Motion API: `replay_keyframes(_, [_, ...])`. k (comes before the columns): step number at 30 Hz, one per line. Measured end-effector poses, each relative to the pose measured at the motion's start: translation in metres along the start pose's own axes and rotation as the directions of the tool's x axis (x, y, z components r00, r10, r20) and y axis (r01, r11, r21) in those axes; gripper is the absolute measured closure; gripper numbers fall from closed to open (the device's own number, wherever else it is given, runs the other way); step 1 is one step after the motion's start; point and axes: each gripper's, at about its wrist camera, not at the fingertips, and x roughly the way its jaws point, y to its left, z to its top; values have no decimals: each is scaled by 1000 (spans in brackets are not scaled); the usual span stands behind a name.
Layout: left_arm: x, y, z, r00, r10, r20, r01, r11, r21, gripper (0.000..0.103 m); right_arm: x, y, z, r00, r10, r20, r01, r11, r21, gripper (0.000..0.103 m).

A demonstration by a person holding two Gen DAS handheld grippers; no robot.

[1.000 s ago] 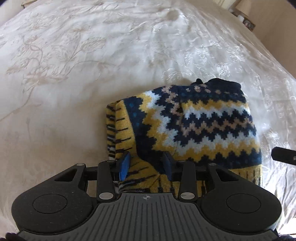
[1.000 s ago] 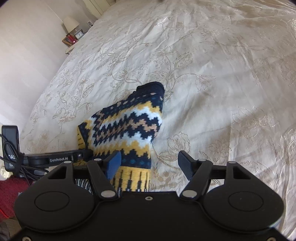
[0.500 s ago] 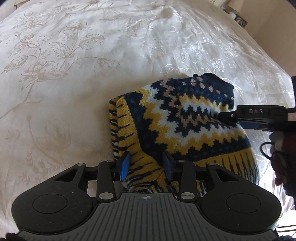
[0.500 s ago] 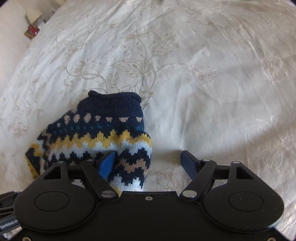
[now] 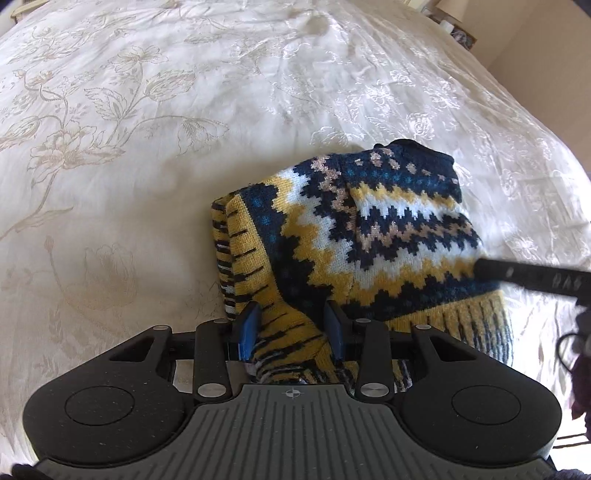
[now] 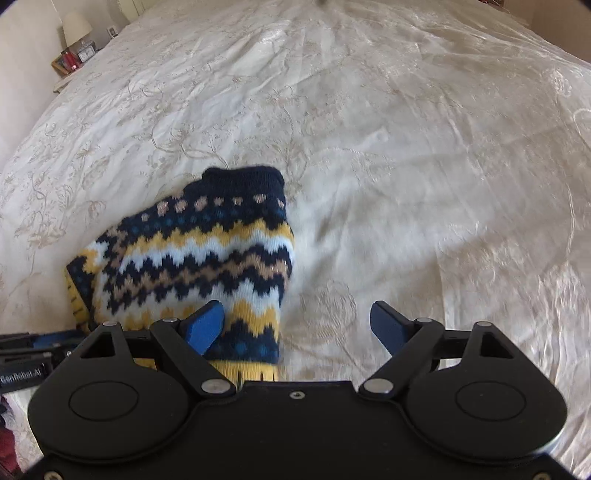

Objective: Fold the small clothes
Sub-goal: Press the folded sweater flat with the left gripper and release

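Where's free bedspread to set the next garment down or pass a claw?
Free: bedspread right of and beyond the sweater; also its left side. Crowded: near hem, where the left claw grips it and the right claw hangs open.

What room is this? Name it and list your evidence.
Probably a bedroom: a wide bed under a floral embroidered bedspread, and beside it a nightstand with a lamp and a small clock.
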Motion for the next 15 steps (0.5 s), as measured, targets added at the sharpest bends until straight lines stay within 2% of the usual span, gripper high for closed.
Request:
replay_keyframes(3, [0, 0, 0, 1000, -6, 3, 6, 1000, 24, 65, 19, 8, -7, 998, -37, -48, 38, 999, 5, 16])
replay_keyframes(5, [0, 0, -1, 1000, -7, 6, 6, 1000, 30, 65, 28, 14, -8, 997, -60, -45, 60, 998, -2, 10])
replay_keyframes(7, [-1, -1, 0, 1000, -6, 6, 6, 999, 32, 65, 29, 14, -7, 997, -69, -39, 69, 997, 13, 9])
replay_keyframes(12, [-10, -6, -9, 999, 22, 34, -24, 999, 44, 65, -10, 21, -19, 995, -72, 70, 76, 996, -53, 11])
replay_keyframes(14, [-11, -7, -15, 998, 51, 43, -53, 998, 34, 58, -12, 21, -33, 996, -70, 55, 74, 995, -67, 11])
replay_keyframes(15, [-11, -4, -19, 998, 58, 40, -58, 998, 12, 51, -9, 19, -41, 997, -68, 34, 70, 995, -67, 11])
